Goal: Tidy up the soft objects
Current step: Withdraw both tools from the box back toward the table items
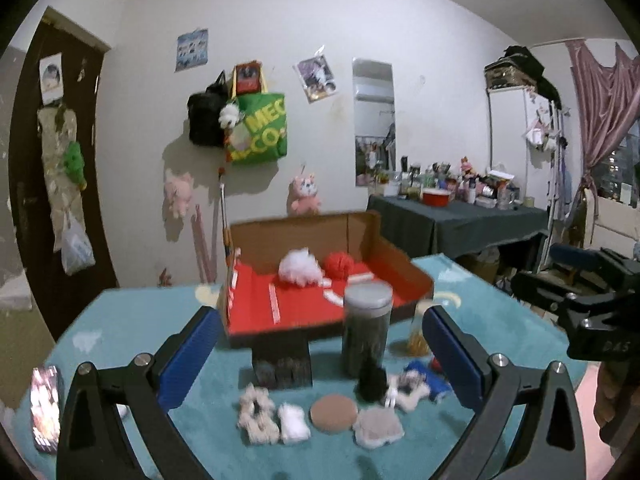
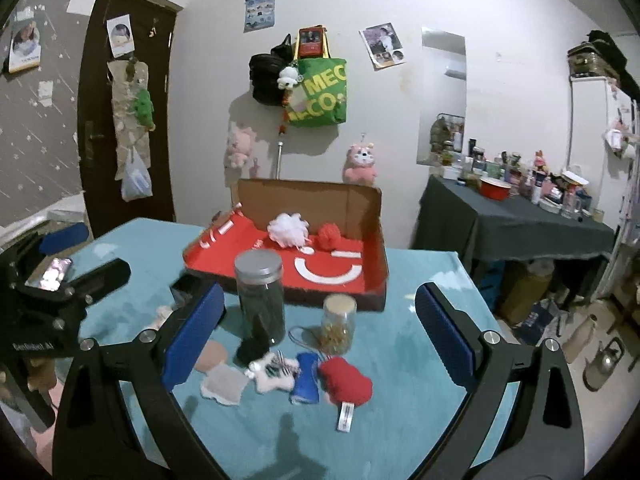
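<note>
Blue soft toy (image 1: 430, 380) behind right finger

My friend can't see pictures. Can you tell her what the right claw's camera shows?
The right claw hangs open over a teal table above a red plush, blue cloth and small pads. Behind stand two jars and a red-lined box holding white and red pompoms.

- left gripper (image 1: 320, 344) low over teal table (image 1: 152, 320), jaws wide apart, nothing between
- red-lined cardboard box (image 1: 304, 300) beyond the fingers; white puff (image 1: 300, 266) and red puff (image 1: 339, 266) inside at back
- dark jar (image 1: 366, 330) just in front of box, right side
- fluffy scrunchie (image 1: 258, 416), white pad (image 1: 294, 422), brown disc (image 1: 333, 414) near jar base
- phone (image 1: 47, 408) far left of box
- right gripper (image 1: 560, 280) right of box
</note>
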The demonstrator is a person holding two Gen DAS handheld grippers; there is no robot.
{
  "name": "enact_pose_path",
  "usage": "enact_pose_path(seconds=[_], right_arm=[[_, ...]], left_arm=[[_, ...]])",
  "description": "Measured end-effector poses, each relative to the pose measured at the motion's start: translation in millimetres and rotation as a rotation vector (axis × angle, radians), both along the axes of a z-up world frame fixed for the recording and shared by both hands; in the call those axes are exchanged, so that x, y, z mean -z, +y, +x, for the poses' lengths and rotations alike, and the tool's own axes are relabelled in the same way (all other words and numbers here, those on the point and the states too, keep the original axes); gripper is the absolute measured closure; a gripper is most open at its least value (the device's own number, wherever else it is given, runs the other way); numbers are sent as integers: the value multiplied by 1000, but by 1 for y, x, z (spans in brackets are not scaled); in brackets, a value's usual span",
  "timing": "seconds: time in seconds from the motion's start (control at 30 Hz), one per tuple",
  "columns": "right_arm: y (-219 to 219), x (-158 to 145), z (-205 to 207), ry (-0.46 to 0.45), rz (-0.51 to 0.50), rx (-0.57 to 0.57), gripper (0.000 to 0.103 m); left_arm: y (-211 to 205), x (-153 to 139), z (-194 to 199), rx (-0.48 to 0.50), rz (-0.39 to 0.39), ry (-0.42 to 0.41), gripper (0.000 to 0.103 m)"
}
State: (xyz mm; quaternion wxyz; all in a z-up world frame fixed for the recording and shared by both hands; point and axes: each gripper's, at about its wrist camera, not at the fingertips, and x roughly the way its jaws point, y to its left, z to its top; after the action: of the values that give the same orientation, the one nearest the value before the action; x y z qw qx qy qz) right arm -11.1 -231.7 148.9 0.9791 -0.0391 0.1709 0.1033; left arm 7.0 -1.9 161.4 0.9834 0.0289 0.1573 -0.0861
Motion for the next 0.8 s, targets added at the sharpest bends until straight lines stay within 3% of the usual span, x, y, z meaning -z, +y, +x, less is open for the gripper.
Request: enact_pose_path(seconds=[0.23,0.43,0.8], right_arm=[[1,55,4,25,-3,75,5],[1,97,26,133,-8,92,5],[-7,116,56,230,-3,84,5]], left_arm=[[2,53,4,-32,-29,53,0],[1,82,20,-31,-5,124,0],[16,107,48,-49,4,236,0]])
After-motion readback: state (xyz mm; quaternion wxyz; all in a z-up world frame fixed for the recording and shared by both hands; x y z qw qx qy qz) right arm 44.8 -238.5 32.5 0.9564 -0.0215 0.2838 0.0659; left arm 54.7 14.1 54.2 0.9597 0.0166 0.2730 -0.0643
